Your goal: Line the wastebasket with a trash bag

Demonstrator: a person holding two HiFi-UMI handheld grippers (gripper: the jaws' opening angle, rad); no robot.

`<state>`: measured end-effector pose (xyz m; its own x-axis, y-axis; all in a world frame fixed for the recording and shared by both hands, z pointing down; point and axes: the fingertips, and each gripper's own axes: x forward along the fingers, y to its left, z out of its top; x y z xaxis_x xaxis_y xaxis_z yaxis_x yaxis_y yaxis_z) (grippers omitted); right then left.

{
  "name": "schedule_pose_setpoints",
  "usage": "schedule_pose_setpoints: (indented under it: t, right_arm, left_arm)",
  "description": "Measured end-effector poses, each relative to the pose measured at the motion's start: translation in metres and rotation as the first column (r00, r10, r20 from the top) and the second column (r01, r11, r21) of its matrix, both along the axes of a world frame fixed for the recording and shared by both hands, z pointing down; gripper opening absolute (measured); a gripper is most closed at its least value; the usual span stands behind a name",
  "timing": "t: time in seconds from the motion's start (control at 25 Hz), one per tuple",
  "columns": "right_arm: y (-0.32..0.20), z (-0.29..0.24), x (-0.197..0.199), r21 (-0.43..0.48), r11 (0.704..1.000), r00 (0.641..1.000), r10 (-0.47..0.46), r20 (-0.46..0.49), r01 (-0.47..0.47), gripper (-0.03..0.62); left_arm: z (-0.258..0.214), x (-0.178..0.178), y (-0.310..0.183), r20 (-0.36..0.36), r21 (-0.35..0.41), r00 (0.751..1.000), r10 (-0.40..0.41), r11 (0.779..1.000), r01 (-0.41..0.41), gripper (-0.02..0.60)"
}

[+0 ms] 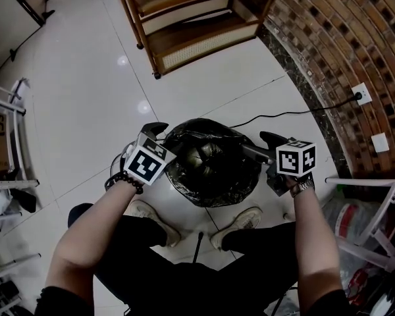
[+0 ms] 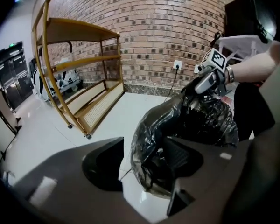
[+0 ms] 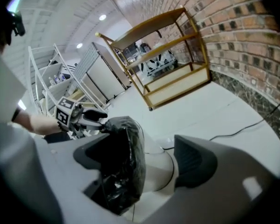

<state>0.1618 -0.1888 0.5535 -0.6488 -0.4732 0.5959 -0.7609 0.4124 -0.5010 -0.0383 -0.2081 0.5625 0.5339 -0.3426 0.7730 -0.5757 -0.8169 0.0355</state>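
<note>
two wide-open claws, left gripper [image 2: 144,158] and right gripper [image 3: 147,156], straddle the trash bag [image 1: 210,164] rim unclamped.

The head view looks steeply down; both gripper views face inward, close, sharing the wastebasket [image 3: 161,171] and shelf [image 3: 177,84].

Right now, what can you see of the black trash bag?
The trash bag is black, glossy, crinkled thin plastic. It drapes over the top of the white wastebasket, folded out over the rim, leaving the lower wall bare. The wastebasket stands upright on pale floor tiles. The left gripper and right gripper straddle opposite edges, jaws open.
</note>
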Motion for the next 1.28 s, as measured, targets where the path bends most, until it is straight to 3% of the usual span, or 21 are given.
schedule_pose_setpoints:
  t: [0.12, 0.24, 0.32, 0.44, 0.48, 0.56, 0.72, 1.0, 1.28]
  right_arm:
    - [-0.01, -0.024, 0.002, 0.086, 0.996, 1.0, 0.005, -0.014, -0.004, 0.428]
    - [-0.01, -0.047, -0.021, 0.191, 0.974, 0.988, -0.101, -0.116, 0.122, 0.398]
    - [-0.003, -0.041, -0.042, 0.202, 0.943, 0.944, -0.213, -0.252, 0.266, 0.383]
    - [0.006, -0.006, -0.061, 0.124, 0.889, 0.825, -0.346, -0.446, 0.441, 0.383]
    - [0.007, 0.005, -0.066, 0.098, 0.877, 0.797, -0.374, -0.475, 0.47, 0.383]
    - [0.006, 0.02, -0.07, 0.069, 0.87, 0.777, -0.397, -0.488, 0.488, 0.371]
    - [-0.004, 0.041, -0.068, 0.041, 0.896, 0.814, -0.382, -0.438, 0.442, 0.332]
    - [-0.024, 0.059, -0.044, -0.016, 0.983, 0.954, -0.182, -0.237, 0.184, 0.196]
    - [-0.028, 0.059, -0.032, -0.069, 0.996, 0.996, -0.056, -0.066, 0.051, 0.195]
  left_arm:
    - [-0.007, 0.009, -0.007, 0.005, 0.068, 0.999, 0.045, 0.997, -0.046, 0.264]
    - [-0.003, 0.027, -0.006, 0.024, 0.106, 0.991, 0.134, 0.985, -0.136, 0.264]
    - [0.008, 0.038, -0.004, 0.061, 0.098, 0.979, 0.196, 0.975, -0.201, 0.264]
    - [0.031, 0.046, -0.002, 0.114, 0.048, 0.96, 0.257, 0.963, -0.264, 0.264]
    - [0.037, 0.048, -0.002, 0.124, 0.03, 0.955, 0.271, 0.961, -0.276, 0.264]
    - [0.045, 0.049, -0.002, 0.131, 0.0, 0.949, 0.287, 0.957, -0.29, 0.264]
    - [0.056, 0.047, -0.004, 0.124, -0.059, 0.947, 0.295, 0.955, -0.29, 0.264]
    - [0.066, 0.048, -0.014, 0.052, -0.119, 0.968, 0.245, 0.964, -0.237, 0.262]
    - [0.055, 0.043, -0.031, 0.057, -0.095, 0.982, 0.182, 0.98, -0.177, 0.261]
